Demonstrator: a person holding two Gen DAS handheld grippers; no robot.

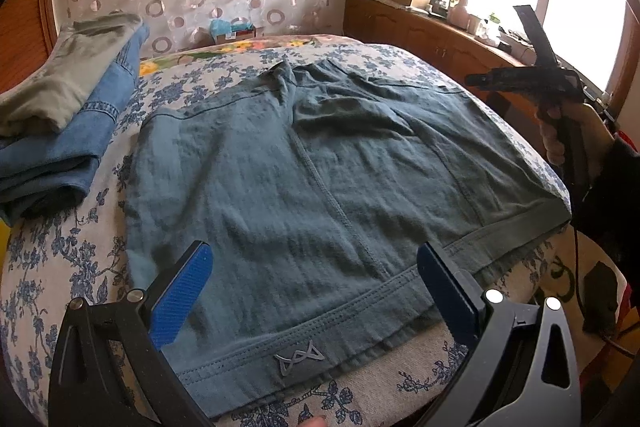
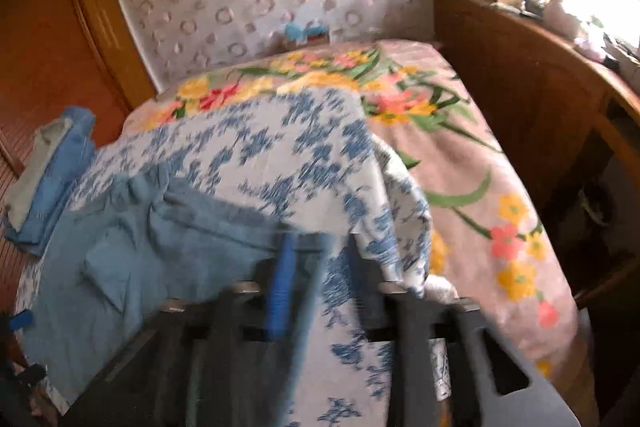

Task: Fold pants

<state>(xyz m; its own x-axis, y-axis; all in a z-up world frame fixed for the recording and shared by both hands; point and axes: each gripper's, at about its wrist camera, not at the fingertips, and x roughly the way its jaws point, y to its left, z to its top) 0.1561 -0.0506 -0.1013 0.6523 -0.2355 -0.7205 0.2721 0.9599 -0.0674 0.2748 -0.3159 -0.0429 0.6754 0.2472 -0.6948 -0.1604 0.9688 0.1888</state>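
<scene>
Blue-grey pants (image 1: 320, 167) lie spread flat on the bed, waistband with a small logo nearest me. My left gripper (image 1: 312, 267) is open and empty, hovering just above the waistband, blue pads (image 1: 184, 291) on either side. The pants also show in the right wrist view (image 2: 160, 251) at lower left. My right gripper (image 2: 316, 267) is blurred by motion; its fingers look partly apart over the bed's right edge, near the pants' corner. In the left wrist view the right gripper (image 1: 532, 79) is held in a hand to the right of the pants, above the bed.
A stack of folded clothes, grey on blue denim (image 1: 68, 115), sits at the bed's left. The blue floral sheet (image 1: 60, 259) covers the bed over a pink flowered blanket (image 2: 460, 167). A wooden cabinet (image 1: 432, 35) with clutter stands under the window at right.
</scene>
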